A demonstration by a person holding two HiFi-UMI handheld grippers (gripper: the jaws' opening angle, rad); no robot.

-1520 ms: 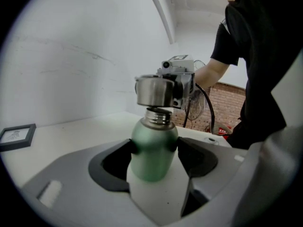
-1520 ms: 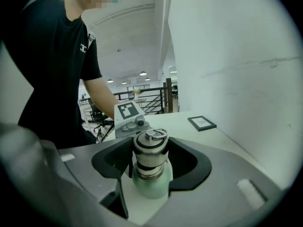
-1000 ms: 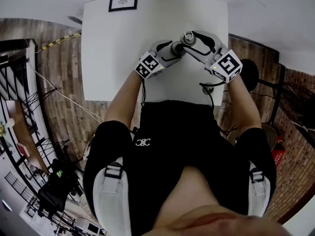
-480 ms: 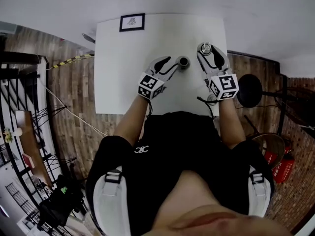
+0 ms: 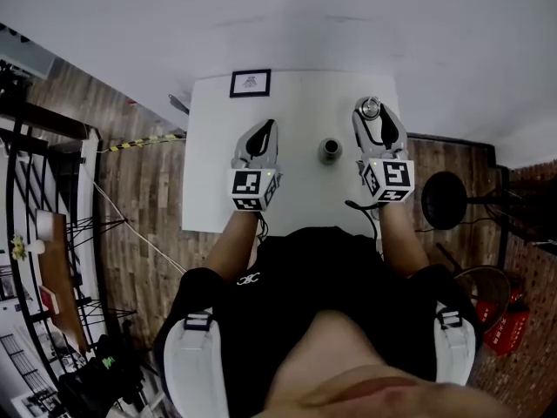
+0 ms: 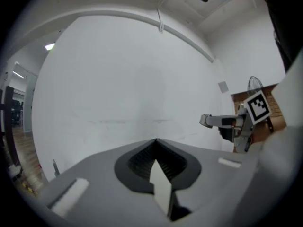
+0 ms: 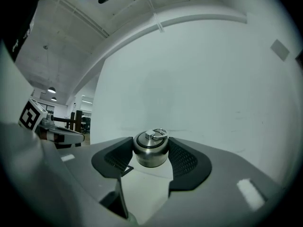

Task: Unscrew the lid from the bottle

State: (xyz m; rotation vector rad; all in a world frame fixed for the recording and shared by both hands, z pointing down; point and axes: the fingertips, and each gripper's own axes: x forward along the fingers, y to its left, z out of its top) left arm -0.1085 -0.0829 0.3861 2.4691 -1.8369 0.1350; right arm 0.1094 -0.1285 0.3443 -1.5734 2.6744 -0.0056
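The steel bottle stands upright and uncapped on the white table, between the two grippers and touched by neither. Its round steel lid with a ring on top is gripped by my right gripper, right of the bottle; in the right gripper view the lid is squeezed between the dark pads. My left gripper is left of the bottle, shut and empty. In the left gripper view its jaws meet with only wall beyond them.
A small framed picture lies at the table's far left edge. A black round stool stands on the wooden floor right of the table. The other gripper shows at the right of the left gripper view.
The left gripper has let go of the bottle, drawn away to the left and shut. The right gripper has carried the lid off the bottle to the right.
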